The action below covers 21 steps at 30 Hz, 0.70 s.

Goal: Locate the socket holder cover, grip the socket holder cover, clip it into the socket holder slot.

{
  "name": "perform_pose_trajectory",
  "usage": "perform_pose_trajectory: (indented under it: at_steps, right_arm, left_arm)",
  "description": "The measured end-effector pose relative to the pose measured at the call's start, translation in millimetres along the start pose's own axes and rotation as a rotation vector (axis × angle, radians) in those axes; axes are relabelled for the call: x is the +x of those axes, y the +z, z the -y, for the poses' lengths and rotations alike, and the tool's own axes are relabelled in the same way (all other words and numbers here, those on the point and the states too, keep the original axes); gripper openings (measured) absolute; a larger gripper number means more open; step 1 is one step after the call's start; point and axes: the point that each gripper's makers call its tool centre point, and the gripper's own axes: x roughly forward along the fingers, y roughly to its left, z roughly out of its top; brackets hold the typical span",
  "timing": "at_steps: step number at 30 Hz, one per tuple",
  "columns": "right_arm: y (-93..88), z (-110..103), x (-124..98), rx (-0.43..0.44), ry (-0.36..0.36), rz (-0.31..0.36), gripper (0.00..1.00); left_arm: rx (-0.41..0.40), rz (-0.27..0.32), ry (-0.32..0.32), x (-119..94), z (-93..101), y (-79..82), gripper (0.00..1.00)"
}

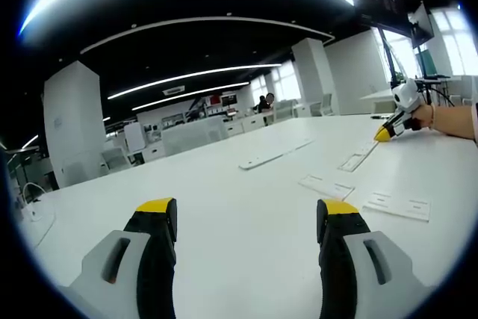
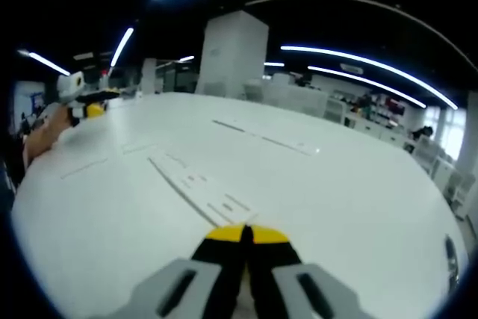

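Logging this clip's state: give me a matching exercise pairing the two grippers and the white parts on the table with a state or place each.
Things:
1. left gripper
2. right gripper
3. long strip
4. flat plate

States or places:
A. jaws shut, nothing seen between them
B. lies just ahead of the shut jaw tips
C. jaws wide apart over bare table
D. lies right of the open jaws

Pairs: 1-C, 2-A, 3-B, 4-D

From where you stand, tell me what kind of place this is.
Probably an open-plan office or lab: a large white table, long ceiling light strips, white pillars and rows of desks behind.
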Motion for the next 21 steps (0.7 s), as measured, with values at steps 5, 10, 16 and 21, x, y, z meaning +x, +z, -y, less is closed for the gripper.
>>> perform_pose_trajectory:
  at_steps: [5,10,16,21]
  right_arm:
    - [1.2,-0.4,1.5,-0.004,0.003,0.003,0.04]
    - [1.2,1.3,1.4,-0.001,0.004,0.004,0.04]
    - [1.6,-1.9,2.1,-0.001,0.008,0.008,0.04]
    - [2.3,-0.7,2.5,0.001,0.013,0.01,0.04]
  left_arm:
    - [0.001,0.0,0.001,-0.1,0.2,0.0,0.75]
    - [0.003,0.0,0.001,-0.2,0.5,0.0,0.75]
    - [0.004,0.0,0.0,0.2,-1.2,0.6,0.75]
    - [0.004,-0.001,-0.001,0.1,-0.4,0.3,0.75]
